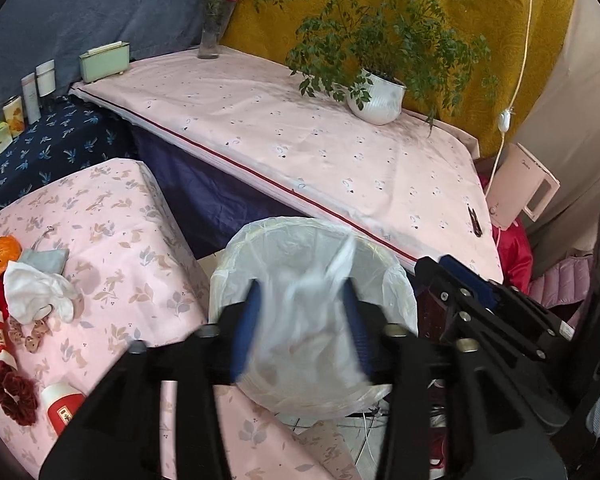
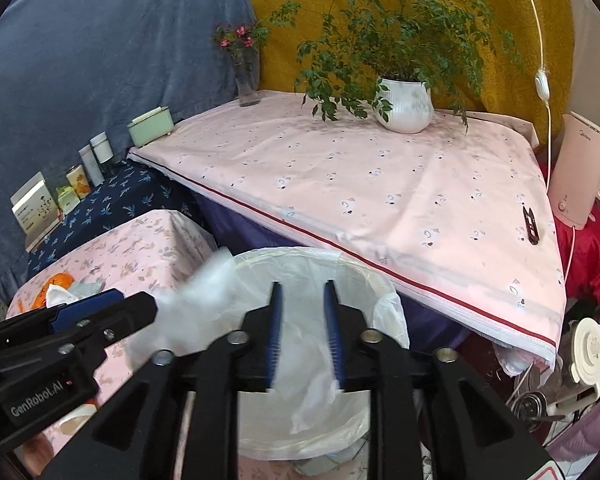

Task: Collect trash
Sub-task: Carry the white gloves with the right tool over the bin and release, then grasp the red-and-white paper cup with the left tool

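While both tongs hang over the bin, the left wrist view shows the left tongs (image 1: 300, 328) spread, with a crumpled clear plastic wrap (image 1: 312, 312) blurred between the blue pads (image 1: 246, 332). It doesn't look pinched to me, more like loose and dropping. The bin (image 1: 236, 256), lined with a white bag, sits right below and just ahead of the tips, so the wrap is basically above its mouth. The right tongs (image 1: 472, 280) poke in just off to the right side. More trash, a white tissue (image 1: 36, 288), lies well off to the left of the tips on the pink floral cloth (image 1: 132, 240).

From the right wrist view, the right tongs (image 2: 302, 332) are partly spread with nothing between the pads, only the bin liner showing through the gap. The bin (image 2: 384, 280) is straight under the tips. The left tongs (image 2: 112, 304) come in from the left, and the wrap (image 2: 188, 308) floats just past their tip, over the bin's left rim, long axis running up toward the far-left. The left tongs are clearly nearer to it. My guess: the drop is happening now, and the tissue is next, closest to the left hand.
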The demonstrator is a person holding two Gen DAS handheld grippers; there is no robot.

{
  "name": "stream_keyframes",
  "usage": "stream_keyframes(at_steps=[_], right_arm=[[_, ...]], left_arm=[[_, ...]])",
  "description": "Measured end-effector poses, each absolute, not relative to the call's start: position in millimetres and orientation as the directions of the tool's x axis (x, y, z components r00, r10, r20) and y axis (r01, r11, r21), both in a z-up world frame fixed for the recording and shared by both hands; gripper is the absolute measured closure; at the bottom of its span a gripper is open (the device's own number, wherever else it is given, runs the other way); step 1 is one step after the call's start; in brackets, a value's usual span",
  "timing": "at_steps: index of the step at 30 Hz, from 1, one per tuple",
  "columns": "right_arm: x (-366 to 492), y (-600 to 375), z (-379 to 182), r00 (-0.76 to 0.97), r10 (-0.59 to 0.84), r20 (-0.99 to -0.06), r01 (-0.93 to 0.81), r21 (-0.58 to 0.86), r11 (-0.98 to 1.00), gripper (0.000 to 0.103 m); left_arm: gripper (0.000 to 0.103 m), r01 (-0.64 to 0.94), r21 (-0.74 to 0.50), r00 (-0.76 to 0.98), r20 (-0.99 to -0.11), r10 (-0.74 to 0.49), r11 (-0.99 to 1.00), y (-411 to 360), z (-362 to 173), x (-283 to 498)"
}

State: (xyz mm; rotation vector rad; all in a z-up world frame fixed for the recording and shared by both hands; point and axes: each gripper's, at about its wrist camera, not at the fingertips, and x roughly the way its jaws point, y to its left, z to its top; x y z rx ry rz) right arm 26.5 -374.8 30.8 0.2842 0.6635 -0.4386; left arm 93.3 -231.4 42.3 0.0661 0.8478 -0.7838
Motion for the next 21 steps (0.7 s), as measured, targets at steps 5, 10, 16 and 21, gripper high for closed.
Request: stream_keyframes(at_steps=[5,10,16,21], right_arm=[[22,-373,35,0.711,-0.311,-0.631,0.476,0.106,0.873,0.064],[17,-362,42,0.732,-0.302,-0.611,0.46,0.115,0.88,0.051],[17,-338,44,0.743,-0.285,-0.605,0.433,0.11,0.895,0.045],[18,-316,39,0.748,-0.254,-0.613,0.403,0.115,0.908,0.042]], left_arm=[[0.048,0.632,-0.249,0.413,-0.693,-0.591,0.734,-229,41,96],[0.038,0.594,-0.238,0.457,-0.687,-0.566,0.768,-212,42,98],[0.024,0.5,-0.212,0.524,-0.697,-0.489,0.84,-172,37,100],[0.018,0.384,-0.196,0.566,-0.722,-0.398,0.902,-127,25,103]])
